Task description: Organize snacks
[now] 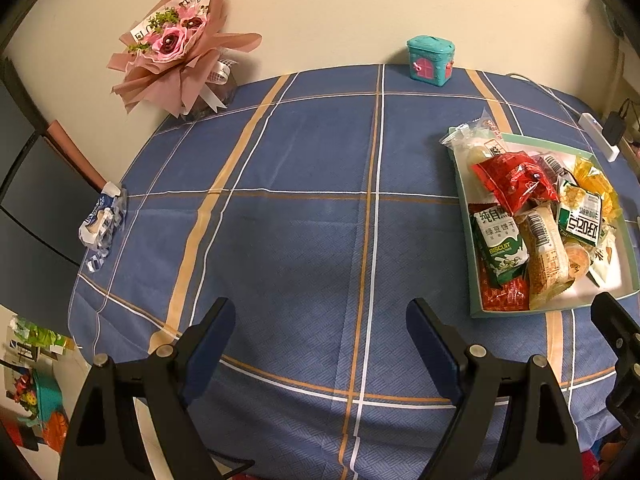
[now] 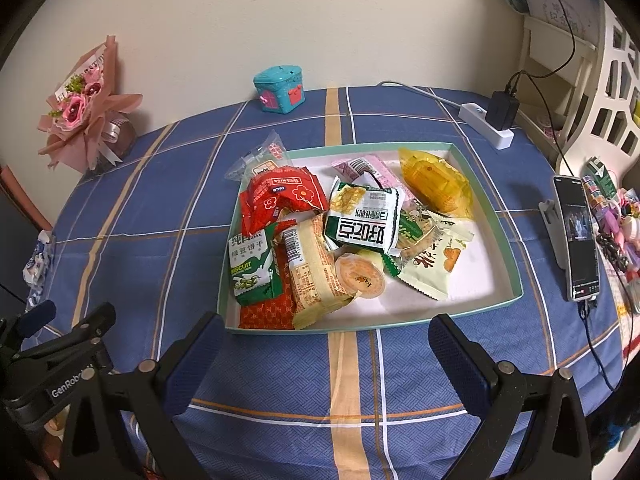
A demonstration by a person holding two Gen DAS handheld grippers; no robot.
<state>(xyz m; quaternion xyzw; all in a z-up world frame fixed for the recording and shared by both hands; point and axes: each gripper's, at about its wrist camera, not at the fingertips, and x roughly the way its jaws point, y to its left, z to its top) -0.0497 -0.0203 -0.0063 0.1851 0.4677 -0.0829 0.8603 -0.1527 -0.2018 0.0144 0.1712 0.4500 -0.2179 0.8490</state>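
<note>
A shallow green-rimmed tray (image 2: 514,280) with a white floor holds a pile of several snack packets: a red packet (image 2: 284,200), a green biscuit packet (image 2: 250,266), a green-and-white packet (image 2: 362,224), a yellow packet (image 2: 438,182). The tray also shows at the right of the left wrist view (image 1: 464,204). My right gripper (image 2: 326,350) is open and empty just in front of the tray's near rim. My left gripper (image 1: 320,340) is open and empty over bare blue checked tablecloth, left of the tray. The left gripper's body shows at the lower left of the right wrist view.
A pink flower bouquet (image 1: 176,44) leans on the wall at the back left. A teal toy box (image 1: 430,60) stands at the back edge. A crumpled blue-white wrapper (image 1: 102,220) lies at the left edge. A phone on a stand (image 2: 576,236) and a power strip (image 2: 486,124) sit right.
</note>
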